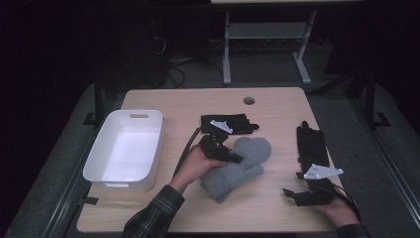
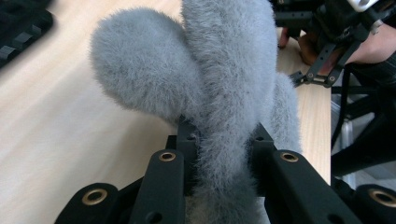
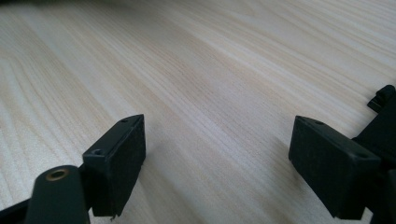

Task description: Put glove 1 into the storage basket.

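left hand-held gripper (image 1: 236, 158): clamped on the grey mitten (image 1: 250, 152); in the left gripper view the pads squeeze a fold of the fluffy fabric (image 2: 224, 140) between the two black jaws
grey mitten: near the middle of the surface (image 1: 277, 208), rounded tip pointing away from the person; a second grey mitten (image 1: 225, 181) lies under it, its cuff end toward the near edge
mitten in the left gripper view: thumb lobe bulges to the left of the pinched fold, the rest rises straight above the jaws
right hand-held gripper (image 1: 291, 194): jaws spread wide, nothing between them; sits low over the near right part of the surface, pointing left
right gripper view: bare pale wood grain (image 3: 210, 93) between the two parted pads
left hand (image 1: 195, 166): wraps the left tool's body, plaid sleeve coming in from the bottom edge
right hand (image 1: 339, 210): at the near right corner, behind its tool
black glove (image 1: 233, 123): flat on the surface just beyond the mittens, fingers pointing right
second black glove (image 1: 312, 144): lies lengthwise along the right side, beyond the right tool
white bin (image 1: 151, 144): on the left part of the surface, well apart from the mittens
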Demonstrator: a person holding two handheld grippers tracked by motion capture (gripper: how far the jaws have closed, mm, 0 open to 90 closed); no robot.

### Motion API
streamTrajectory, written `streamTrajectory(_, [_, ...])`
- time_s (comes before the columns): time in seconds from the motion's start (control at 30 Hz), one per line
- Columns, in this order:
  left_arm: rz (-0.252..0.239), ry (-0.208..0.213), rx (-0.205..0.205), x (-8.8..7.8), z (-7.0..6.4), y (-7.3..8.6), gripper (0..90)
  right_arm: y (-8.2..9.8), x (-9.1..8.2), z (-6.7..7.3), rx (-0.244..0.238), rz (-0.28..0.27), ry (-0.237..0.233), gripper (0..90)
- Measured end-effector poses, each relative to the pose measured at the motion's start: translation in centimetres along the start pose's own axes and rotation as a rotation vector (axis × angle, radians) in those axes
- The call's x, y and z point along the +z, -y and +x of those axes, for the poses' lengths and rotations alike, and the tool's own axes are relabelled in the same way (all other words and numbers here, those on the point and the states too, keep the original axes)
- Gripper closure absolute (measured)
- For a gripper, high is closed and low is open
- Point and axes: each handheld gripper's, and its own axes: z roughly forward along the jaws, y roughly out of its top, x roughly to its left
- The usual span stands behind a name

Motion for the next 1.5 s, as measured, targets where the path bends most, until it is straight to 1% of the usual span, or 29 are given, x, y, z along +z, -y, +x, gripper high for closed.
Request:
streamTrajectory(0.07, [-0.011, -0.014, 0.003, -0.9, 0.1, -0.1, 73.0, 0.0, 0.0, 0.0, -0.001, 0.0, 0.0, 18.7])
streamTrajectory(0.1, [-0.015, -0.019, -0.005, -1.3, 0.1, -0.1, 73.0, 0.0, 0.0, 0.0, -0.001, 0.0, 0.0, 18.7])
streamTrajectory(0.17, [-0.023, -0.03, -0.005, -2.1, 0.1, -0.1, 73.0, 0.0, 0.0, 0.0, 0.0, 0.0, 0.0, 18.7])
streamTrajectory(0.33, [-0.035, -0.069, -0.01, -4.6, 0.4, -0.1, 73.0, 0.0, 0.0, 0.0, -0.001, 0.0, 0.0, 18.7])
streamTrajectory(0.4, [-0.049, -0.078, -0.013, -5.5, 0.6, 0.0, 73.0, 0.0, 0.0, 0.0, -0.001, 0.0, 0.0, 18.7])
streamTrajectory(0.47, [-0.048, -0.086, -0.018, -6.5, 0.8, -0.1, 73.0, 0.0, 0.0, 0.0, 0.0, 0.0, 0.0, 18.7])
streamTrajectory(0.53, [-0.05, -0.101, -0.013, -7.5, 1.0, -0.1, 73.0, 0.0, 0.0, 0.0, 0.0, 0.0, -0.001, 18.7])
streamTrajectory(0.6, [-0.061, -0.108, -0.016, -8.6, 1.1, -0.2, 73.0, 0.0, 0.0, 0.0, -0.002, 0.0, 0.0, 18.7])
streamTrajectory(0.73, [-0.075, -0.139, -0.024, -10.7, 1.4, -0.3, 73.0, 0.0, 0.0, 0.0, -0.001, -0.001, 0.001, 18.7])
streamTrajectory(0.83, [-0.088, -0.165, -0.038, -12.2, 1.6, -0.3, 73.0, 0.0, 0.0, 0.0, 0.0, -0.001, 0.001, 18.7])
streamTrajectory(0.97, [-0.108, -0.186, -0.056, -14.3, 1.9, -0.1, 73.0, 0.0, 0.0, 0.0, 0.0, -0.001, 0.002, 18.7])
streamTrajectory(1.0, [-0.111, -0.196, -0.058, -14.8, 2.0, 0.0, 73.0, 0.0, 0.0, 0.0, -0.002, -0.001, 0.002, 18.7])
streamTrajectory(1.03, [-0.117, -0.212, -0.063, -15.7, 2.2, 0.2, 73.0, 0.0, 0.0, 0.0, 0.0, -0.001, 0.002, 18.7])
streamTrajectory(1.07, [-0.117, -0.212, -0.063, -15.7, 2.2, 0.2, 73.0, 0.0, 0.0, 0.0, 0.0, -0.001, 0.002, 18.7])
streamTrajectory(1.13, [-0.122, -0.232, -0.076, -16.6, 2.4, 0.5, 73.0, 0.0, 0.0, 0.0, -0.002, -0.001, 0.003, 18.7])
streamTrajectory(1.17, [-0.127, -0.246, -0.086, -17.4, 2.7, 0.8, 73.0, 0.0, 0.0, 0.0, 0.001, -0.001, 0.003, 18.7])
streamTrajectory(1.2, [-0.127, -0.246, -0.086, -17.4, 2.7, 0.8, 73.0, 0.0, 0.0, 0.0, 0.001, -0.001, 0.003, 18.7])
streamTrajectory(1.23, [-0.132, -0.254, -0.096, -17.9, 2.8, 1.0, 73.0, 0.0, 0.0, 0.0, 0.001, -0.001, 0.003, 18.7])
streamTrajectory(1.5, [-0.191, -0.288, -0.151, -21.8, 3.8, 3.0, 73.1, 0.0, 0.0, 0.0, 0.0, -0.001, 0.005, 18.7])
